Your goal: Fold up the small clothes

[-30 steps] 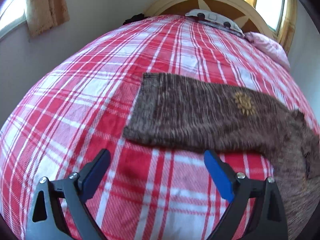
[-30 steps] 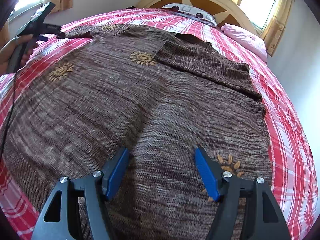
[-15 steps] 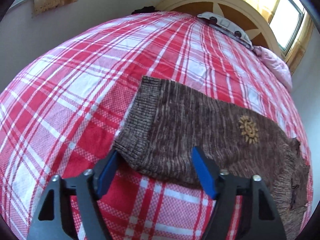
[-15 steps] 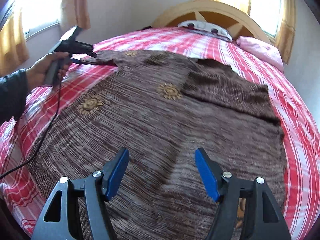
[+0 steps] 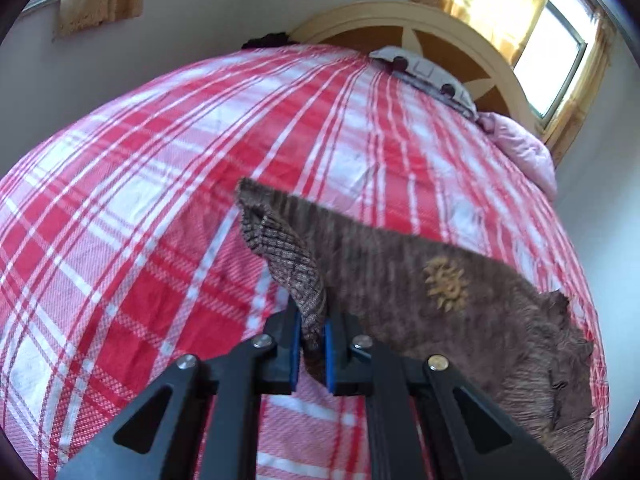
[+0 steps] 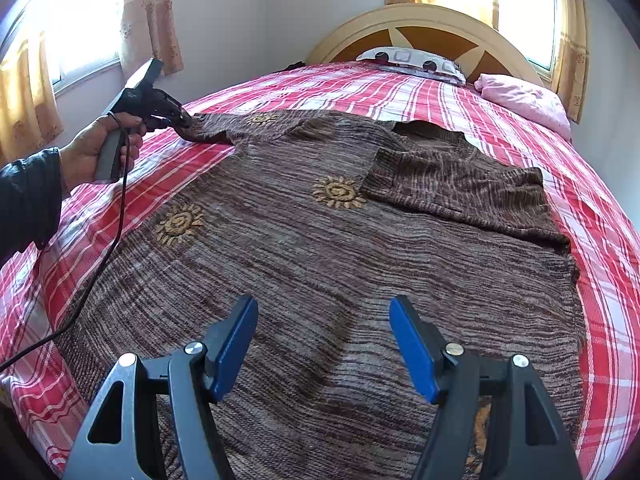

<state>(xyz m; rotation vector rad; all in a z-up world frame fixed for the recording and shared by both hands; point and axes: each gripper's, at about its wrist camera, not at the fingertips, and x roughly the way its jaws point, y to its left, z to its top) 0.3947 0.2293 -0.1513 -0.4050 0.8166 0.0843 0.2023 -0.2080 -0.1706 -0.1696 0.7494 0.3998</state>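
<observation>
A brown knitted sweater with tan sun motifs lies spread on the bed. Its right sleeve is folded across the chest. The left sleeve stretches out over the bedspread. My left gripper is shut on that sleeve's cuff, which is lifted off the bed. From the right wrist view the left gripper shows at the far left, held by a person's hand. My right gripper hovers open above the sweater's lower body, with nothing between its blue pads.
A red and white plaid bedspread covers the bed. A patterned pillow and a pink pillow lie by the wooden headboard. A black cable hangs from the left gripper. Curtained windows flank the bed.
The left gripper moved onto the sleeve cuff, shut on it and lifted it off the bed. The right gripper tilted upward but stayed open over the sweater.
</observation>
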